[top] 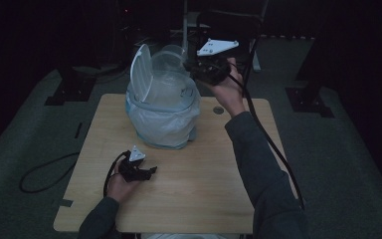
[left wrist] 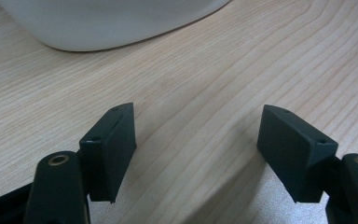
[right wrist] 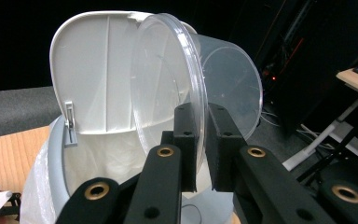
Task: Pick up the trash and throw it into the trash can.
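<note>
right arm reaches far over the table, its right gripper (right wrist: 201, 140) clamped on a clear plastic cup's (right wrist: 205, 79) rim above the open bin (top: 163, 107). left gripper (top: 146, 172) rests low near the table's (top: 204, 169) left edge, jaws wide, empty.

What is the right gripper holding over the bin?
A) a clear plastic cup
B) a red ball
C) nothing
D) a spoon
A: the right gripper has its fingers pinched on the rim of a clear cup, tipped over the open bin.
</note>
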The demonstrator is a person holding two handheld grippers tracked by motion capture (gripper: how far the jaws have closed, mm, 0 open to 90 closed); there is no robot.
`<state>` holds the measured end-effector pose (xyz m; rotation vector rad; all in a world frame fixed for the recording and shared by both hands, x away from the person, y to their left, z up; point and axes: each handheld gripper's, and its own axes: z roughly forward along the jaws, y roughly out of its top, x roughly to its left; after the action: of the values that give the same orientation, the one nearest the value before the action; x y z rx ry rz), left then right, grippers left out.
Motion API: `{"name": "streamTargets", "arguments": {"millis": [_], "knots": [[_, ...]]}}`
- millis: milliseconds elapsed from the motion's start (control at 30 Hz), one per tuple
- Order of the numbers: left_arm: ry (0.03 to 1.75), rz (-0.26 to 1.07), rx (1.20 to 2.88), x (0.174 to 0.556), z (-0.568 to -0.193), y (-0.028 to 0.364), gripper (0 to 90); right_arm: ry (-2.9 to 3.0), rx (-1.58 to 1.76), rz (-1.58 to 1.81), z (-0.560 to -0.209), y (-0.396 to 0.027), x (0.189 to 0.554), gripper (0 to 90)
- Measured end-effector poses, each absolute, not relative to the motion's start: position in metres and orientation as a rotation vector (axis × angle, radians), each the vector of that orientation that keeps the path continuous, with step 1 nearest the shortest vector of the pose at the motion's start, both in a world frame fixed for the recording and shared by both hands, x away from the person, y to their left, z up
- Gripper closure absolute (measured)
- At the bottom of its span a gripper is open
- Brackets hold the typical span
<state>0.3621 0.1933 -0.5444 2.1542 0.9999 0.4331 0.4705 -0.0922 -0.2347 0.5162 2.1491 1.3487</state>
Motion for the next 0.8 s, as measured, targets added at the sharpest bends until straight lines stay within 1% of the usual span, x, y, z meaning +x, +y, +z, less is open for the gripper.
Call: {"name": "streamTargets", "arguments": {"millis": [800], "knots": [[1.0,0.433,2.154,0.362,-0.544,0.193,28.7,2.176,0.512,1.307,-0.247,-0.076,0.475,83.3]]}}
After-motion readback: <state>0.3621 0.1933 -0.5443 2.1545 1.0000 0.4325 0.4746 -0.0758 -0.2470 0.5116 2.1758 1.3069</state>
